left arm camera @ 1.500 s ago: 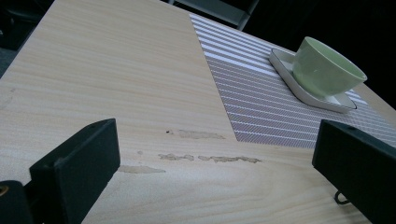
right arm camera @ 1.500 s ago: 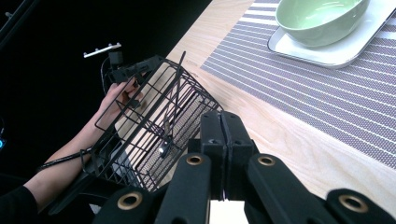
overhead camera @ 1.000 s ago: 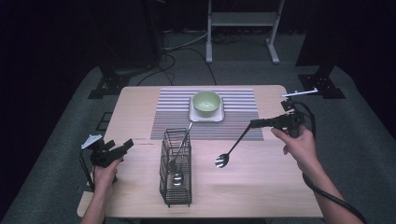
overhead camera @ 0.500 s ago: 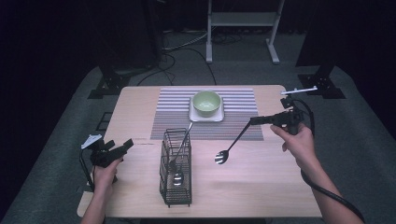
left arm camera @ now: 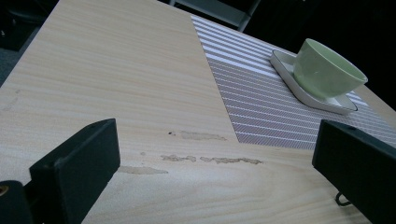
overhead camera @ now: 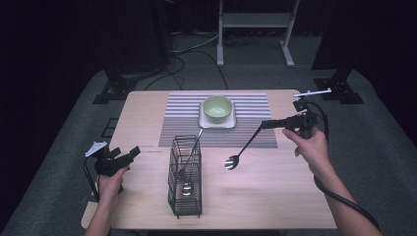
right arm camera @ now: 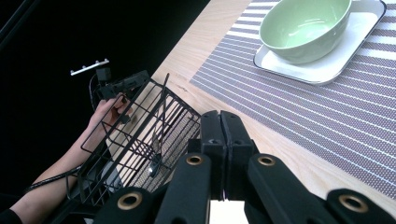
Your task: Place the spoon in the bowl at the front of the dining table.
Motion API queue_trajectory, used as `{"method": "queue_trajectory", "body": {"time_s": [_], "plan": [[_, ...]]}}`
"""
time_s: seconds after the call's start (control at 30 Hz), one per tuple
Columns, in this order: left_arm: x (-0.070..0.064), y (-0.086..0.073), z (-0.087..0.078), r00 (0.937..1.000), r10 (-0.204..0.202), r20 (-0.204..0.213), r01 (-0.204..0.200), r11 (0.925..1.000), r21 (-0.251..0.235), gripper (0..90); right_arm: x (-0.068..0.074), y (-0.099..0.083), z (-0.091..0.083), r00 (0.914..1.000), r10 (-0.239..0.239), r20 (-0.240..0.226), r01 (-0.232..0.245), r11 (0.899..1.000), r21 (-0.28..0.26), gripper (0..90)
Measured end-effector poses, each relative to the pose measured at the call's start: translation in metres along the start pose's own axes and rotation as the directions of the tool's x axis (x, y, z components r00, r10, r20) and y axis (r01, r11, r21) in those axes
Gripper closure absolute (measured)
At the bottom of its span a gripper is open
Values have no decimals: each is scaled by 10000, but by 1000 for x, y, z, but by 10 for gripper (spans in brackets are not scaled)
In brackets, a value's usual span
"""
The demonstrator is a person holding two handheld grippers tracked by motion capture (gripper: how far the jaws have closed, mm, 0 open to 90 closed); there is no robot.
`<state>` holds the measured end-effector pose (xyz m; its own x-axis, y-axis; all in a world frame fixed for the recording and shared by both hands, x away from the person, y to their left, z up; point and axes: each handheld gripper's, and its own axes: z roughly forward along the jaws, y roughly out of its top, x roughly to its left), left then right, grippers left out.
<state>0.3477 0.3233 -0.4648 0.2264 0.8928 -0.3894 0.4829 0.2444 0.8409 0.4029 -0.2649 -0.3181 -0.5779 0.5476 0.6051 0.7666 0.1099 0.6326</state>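
Note:
My right gripper [overhead camera: 267,124] hovers over the table's right side, shut on the thin black handle of a spoon [overhead camera: 231,162]. The spoon slants down and left, its shiny bowl just above the wood. In the right gripper view its jaws [right arm camera: 220,119] are pressed together. A black wire basket [overhead camera: 186,183] stands at the front centre with a couple of utensils inside. A green bowl [overhead camera: 218,107] sits on a white square plate [overhead camera: 204,122] on the striped placemat [overhead camera: 251,110]. My left gripper [overhead camera: 132,153] is at the table's left edge, open and holding nothing, its jaws wide apart [left arm camera: 215,140].
The left gripper view looks across bare wood with a few scuff marks [left arm camera: 205,159] toward the bowl [left arm camera: 327,70] and placemat [left arm camera: 261,107]. The right gripper view takes in the basket [right arm camera: 140,140], the other hand [right arm camera: 107,112] and the bowl [right arm camera: 303,25]. Stands and cables lie on the floor behind the table.
My right gripper has drifted slightly up and away with the spoon hanging from it. The left gripper has stayed put.

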Motion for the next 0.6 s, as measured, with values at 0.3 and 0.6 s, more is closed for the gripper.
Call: {"method": "queue_trajectory", "body": {"time_s": [0.3,0.6], "plan": [[0,0,0,10000,-27,12,27,10000,-12,0,-1,6,3,10000,17,33,-17,10000,-72,891],[0,0,0,10000,-40,15,40,10000,-24,0,-1,12,7,10000,47,73,-47,10000,-61,891]]}}
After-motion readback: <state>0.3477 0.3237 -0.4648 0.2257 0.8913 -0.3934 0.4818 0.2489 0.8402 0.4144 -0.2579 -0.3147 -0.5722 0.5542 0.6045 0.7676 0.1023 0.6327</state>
